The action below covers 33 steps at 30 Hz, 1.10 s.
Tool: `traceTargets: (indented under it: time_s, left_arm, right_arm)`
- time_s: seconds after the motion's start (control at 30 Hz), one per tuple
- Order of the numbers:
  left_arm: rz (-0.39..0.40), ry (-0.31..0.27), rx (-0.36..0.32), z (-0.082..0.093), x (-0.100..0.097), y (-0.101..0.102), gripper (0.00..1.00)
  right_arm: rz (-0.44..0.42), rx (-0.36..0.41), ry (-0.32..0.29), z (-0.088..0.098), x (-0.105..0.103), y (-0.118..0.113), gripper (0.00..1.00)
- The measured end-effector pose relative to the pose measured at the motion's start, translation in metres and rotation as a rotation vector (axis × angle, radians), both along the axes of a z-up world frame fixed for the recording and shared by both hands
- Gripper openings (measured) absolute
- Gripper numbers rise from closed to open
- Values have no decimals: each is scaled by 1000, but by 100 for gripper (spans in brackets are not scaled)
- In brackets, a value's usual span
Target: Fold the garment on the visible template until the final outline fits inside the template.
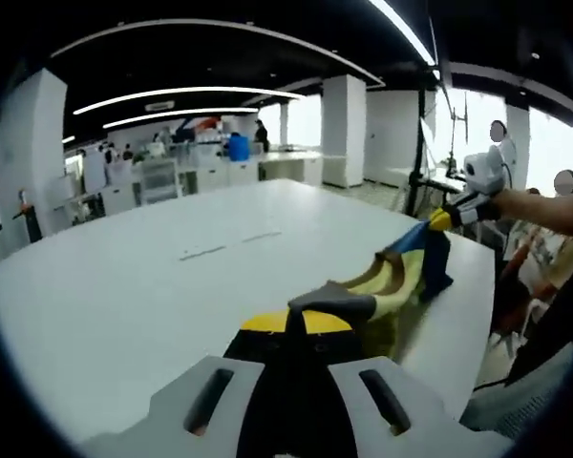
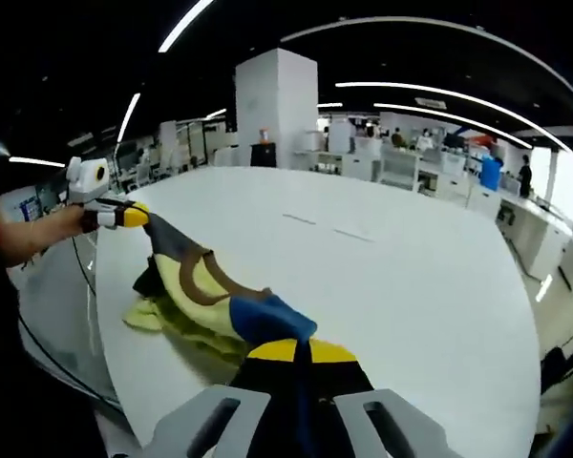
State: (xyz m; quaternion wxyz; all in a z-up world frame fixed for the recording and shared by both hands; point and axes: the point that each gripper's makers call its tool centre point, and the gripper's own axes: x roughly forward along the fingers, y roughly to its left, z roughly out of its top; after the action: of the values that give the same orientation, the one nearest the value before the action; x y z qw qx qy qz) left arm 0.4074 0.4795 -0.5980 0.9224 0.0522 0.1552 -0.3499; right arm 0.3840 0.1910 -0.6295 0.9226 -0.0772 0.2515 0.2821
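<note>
A yellow, blue and grey garment (image 1: 401,272) hangs stretched between my two grippers over the near edge of the white table (image 1: 153,286). My left gripper (image 1: 296,321) is shut on a grey part of it, close in front of the camera. At the right of the left gripper view, my right gripper (image 1: 441,220) pinches the blue end. In the right gripper view, my right gripper (image 2: 301,349) is shut on the blue patch of the garment (image 2: 196,286). The left gripper (image 2: 134,216) holds the grey end at far left. Two short faint marks (image 2: 325,227) lie on the table (image 2: 411,305).
The same faint marks (image 1: 229,245) sit mid-table in the left gripper view. The table edge (image 1: 458,324) runs close on the right, with a person's arm (image 1: 544,205) beyond it. A dark stand (image 1: 420,162), pillars, desks and people are far behind.
</note>
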Motion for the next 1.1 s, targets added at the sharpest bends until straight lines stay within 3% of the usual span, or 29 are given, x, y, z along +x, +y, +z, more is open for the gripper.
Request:
traceTargets:
  time_s: [0.33, 0.6, 0.7, 0.97, 1.1]
  left_arm:
    - [74, -78, -56, 42, 49, 8, 0]
    - [135, -102, -61, 47, 99, 5, 0]
    - [153, -117, -28, 39, 122, 5, 0]
    - [190, -61, -39, 2, 173, 7, 0]
    - [202, -24, -7, -24, 201, 8, 0]
  right_arm:
    - [-2, -51, -85, 35, 44, 4, 0]
    - [-80, -43, -133, 44, 95, 1, 0]
    - [-81, -72, -170, 37, 119, 0, 0]
    - [-169, -23, -105, 5, 170, -8, 0]
    - [-195, -10, -81, -13, 196, -7, 0]
